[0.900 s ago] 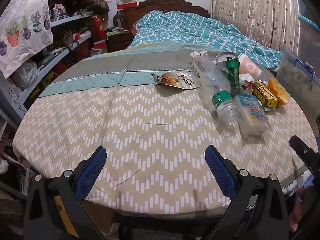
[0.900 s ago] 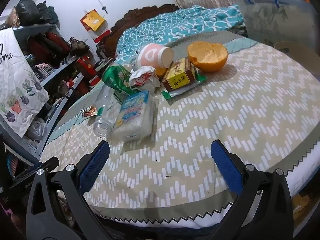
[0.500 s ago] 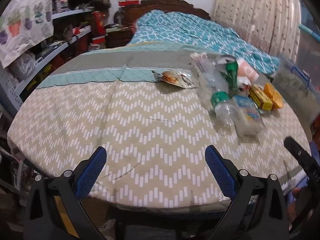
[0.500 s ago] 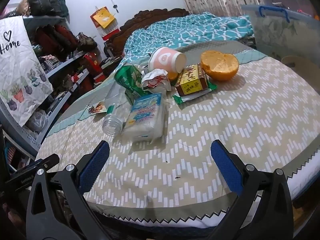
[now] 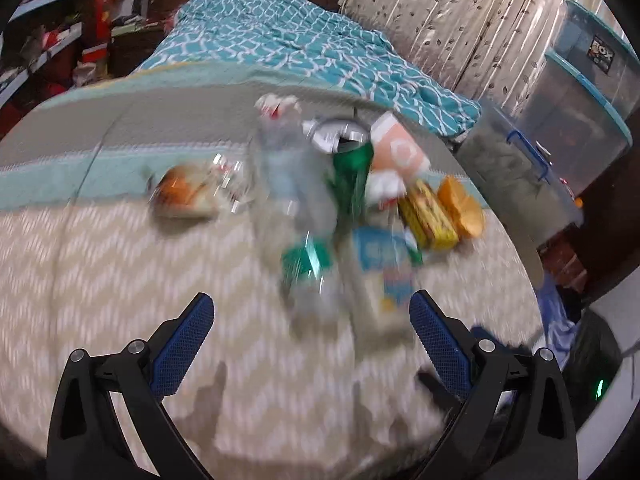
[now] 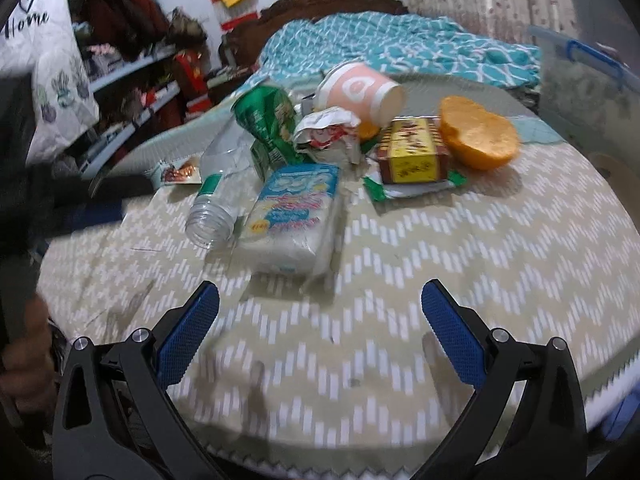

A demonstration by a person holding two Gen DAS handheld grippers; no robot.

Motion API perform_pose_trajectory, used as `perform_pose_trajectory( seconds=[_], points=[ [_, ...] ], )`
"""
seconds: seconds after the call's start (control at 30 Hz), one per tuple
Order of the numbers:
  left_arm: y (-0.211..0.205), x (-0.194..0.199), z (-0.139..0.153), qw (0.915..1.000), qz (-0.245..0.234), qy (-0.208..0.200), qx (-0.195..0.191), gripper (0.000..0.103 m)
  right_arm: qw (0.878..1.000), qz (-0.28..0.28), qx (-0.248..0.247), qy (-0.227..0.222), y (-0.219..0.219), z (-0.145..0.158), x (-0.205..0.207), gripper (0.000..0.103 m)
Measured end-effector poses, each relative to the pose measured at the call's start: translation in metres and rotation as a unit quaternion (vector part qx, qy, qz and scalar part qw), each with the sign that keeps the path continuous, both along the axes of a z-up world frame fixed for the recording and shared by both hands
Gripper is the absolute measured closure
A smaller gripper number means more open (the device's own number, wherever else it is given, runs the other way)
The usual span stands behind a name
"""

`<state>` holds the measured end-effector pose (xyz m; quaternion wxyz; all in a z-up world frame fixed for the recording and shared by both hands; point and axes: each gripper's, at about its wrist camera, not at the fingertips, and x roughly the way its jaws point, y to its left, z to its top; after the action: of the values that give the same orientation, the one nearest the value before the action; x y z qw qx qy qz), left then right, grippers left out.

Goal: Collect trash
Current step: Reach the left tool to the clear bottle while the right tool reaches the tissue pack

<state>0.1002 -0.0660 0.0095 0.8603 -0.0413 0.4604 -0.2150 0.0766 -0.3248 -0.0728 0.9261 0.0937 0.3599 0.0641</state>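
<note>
Trash lies heaped on the far part of the round surface covered in a beige zigzag-patterned cloth [image 6: 460, 264], and the step in hand looks like the approach for a first pick, so the advice runs across the pile from left to right. Farthest left sits a flat printed snack wrapper [image 6: 180, 170], well apart from the rest and thin enough to need a pinch at one raised edge. Next comes a clear plastic bottle with a green label [image 6: 218, 196], lying on its side with its open mouth toward the cameras; it would roll, so closing across its body seems wiser than nudging it. Touching it is a soft white-and-blue tissue pack [image 6: 294, 216], the nearest item, squashy and easy to grip. Behind stand a crushed green can [image 6: 266, 122], a crumpled white wrapper [image 6: 328, 134], a tipped pink paper cup [image 6: 360, 90], a yellow carton [image 6: 412, 152] and an orange peel half [image 6: 476, 138]. The left gripper [image 5: 312, 338] hovers low with jaws wide apart and empty, its view blurred; the right gripper [image 6: 320, 326] likewise gapes, holding nothing.
</note>
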Motion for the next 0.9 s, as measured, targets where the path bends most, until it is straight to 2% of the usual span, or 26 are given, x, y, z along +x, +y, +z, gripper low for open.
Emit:
perform_pose_trajectory(
  seconds=[0.03, 0.1, 0.23, 0.27, 0.3, 0.37, 0.5, 0.6, 0.67, 0.73, 0.77, 0.8, 0.9],
  points=[
    [-0.006, 0.01, -0.002, 1.0, -0.001, 0.004, 0.004, 0.01, 1.0, 0.006, -0.013, 0.005, 0.004, -0.001, 0.01, 0.003],
    [-0.022, 0.033, -0.013, 0.9995, 0.002, 0.024, 0.02, 0.021, 0.999, 0.017, -0.025, 0.015, 0.01, -0.003, 0.026, 0.003],
    [-0.037, 0.054, -0.036, 0.9979, 0.006, 0.041, 0.05, 0.026, 0.998, 0.035, -0.051, 0.027, 0.022, -0.008, 0.048, 0.003],
    [-0.039, 0.056, -0.043, 0.9972, 0.007, 0.047, 0.057, 0.036, 0.997, 0.038, -0.055, 0.028, 0.023, -0.01, 0.051, 0.003],
    [-0.038, 0.058, -0.05, 0.9964, 0.009, 0.054, 0.064, 0.047, 0.997, 0.042, -0.054, 0.03, 0.023, -0.012, 0.053, 0.014],
    [-0.03, 0.058, -0.054, 0.9971, 0.007, 0.058, 0.048, 0.049, 0.997, 0.058, -0.019, 0.041, 0.015, -0.018, 0.051, 0.038],
    [0.008, 0.035, -0.051, 0.9978, -0.001, 0.053, 0.039, 0.049, 0.998, 0.06, 0.008, 0.019, -0.007, -0.019, 0.02, 0.04],
    [0.036, 0.003, -0.051, 0.9981, -0.019, 0.044, 0.038, 0.049, 0.997, 0.076, 0.006, -0.002, -0.017, -0.023, -0.016, 0.039],
    [0.055, -0.022, -0.056, 0.9978, -0.027, 0.045, 0.04, 0.045, 0.997, 0.071, 0.003, 0.001, -0.025, -0.03, -0.032, 0.037],
    [0.064, -0.035, -0.058, 0.9979, -0.018, 0.045, 0.044, 0.023, 0.999, 0.054, 0.002, -0.004, -0.032, -0.032, -0.041, 0.033],
    [0.066, -0.037, -0.056, 0.9979, -0.003, 0.04, 0.051, 0.009, 0.999, 0.044, -0.004, -0.004, -0.029, -0.031, -0.038, 0.021],
    [0.064, -0.038, -0.052, 0.9983, 0.005, 0.032, 0.049, 0.009, 0.999, 0.033, -0.009, -0.009, -0.026, -0.03, -0.038, 0.01],
    [0.054, -0.025, -0.052, 0.997, 0.025, 0.033, 0.065, 0.009, 0.999, 0.036, -0.013, -0.005, -0.025, -0.028, -0.02, 0.007]
  ],
)
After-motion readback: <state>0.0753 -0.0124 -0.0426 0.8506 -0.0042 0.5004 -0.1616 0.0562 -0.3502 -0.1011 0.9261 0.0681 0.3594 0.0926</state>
